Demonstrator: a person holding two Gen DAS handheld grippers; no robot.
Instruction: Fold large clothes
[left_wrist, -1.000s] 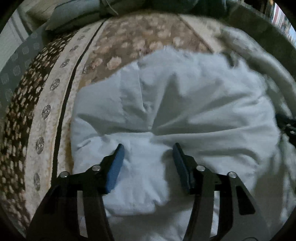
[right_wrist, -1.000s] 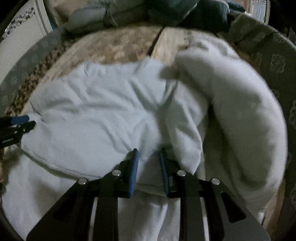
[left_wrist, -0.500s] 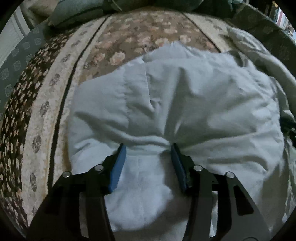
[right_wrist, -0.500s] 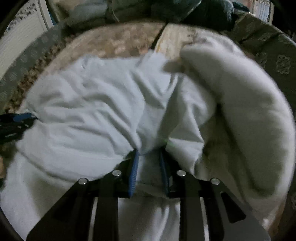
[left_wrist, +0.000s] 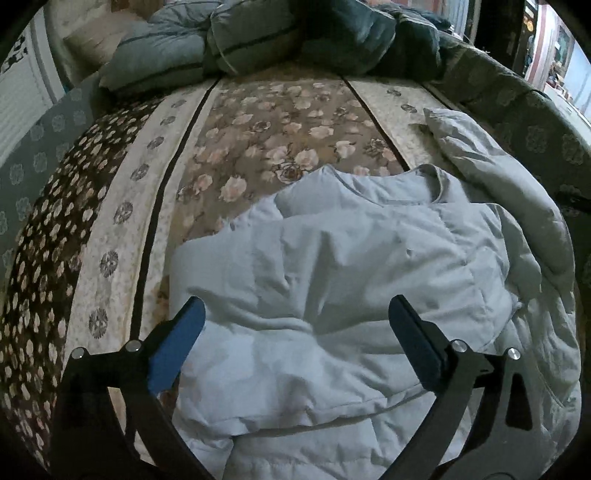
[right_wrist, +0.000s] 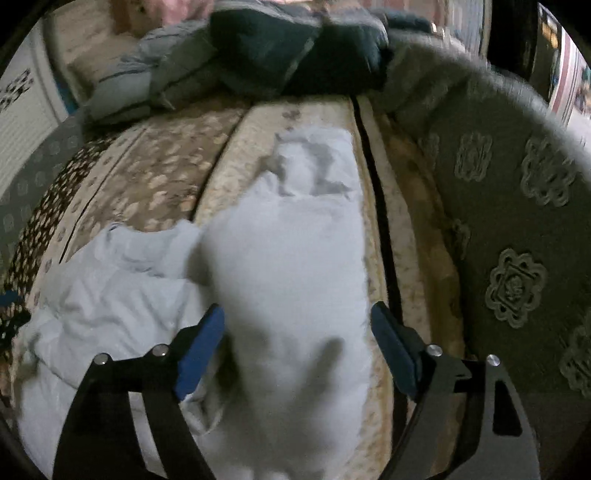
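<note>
Floral quilted bedspread (left_wrist: 280, 122), pale blue padded garment (left_wrist: 351, 266) crumpled on it.
Left gripper (left_wrist: 295, 332) spread wide above garment body, gripping nothing; right gripper (right_wrist: 295, 343) likewise wide, empty, straddling its sleeve (right_wrist: 295, 258).

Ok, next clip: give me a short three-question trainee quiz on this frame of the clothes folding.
1. True or false: the left gripper is clamped on the pale blue garment.
2. Multiple choice: in the right wrist view, what lies between the fingers of the right gripper? A) a dark pillow B) a long pale part of the garment C) nothing but bedspread.
3. Short answer: what surface does the garment lie on?

Key
1. False: its jaws stand wide open above the cloth.
2. B: the long pale part runs away from the camera; the jaws are open.
3. A floral patterned bedspread on a bed.
</note>
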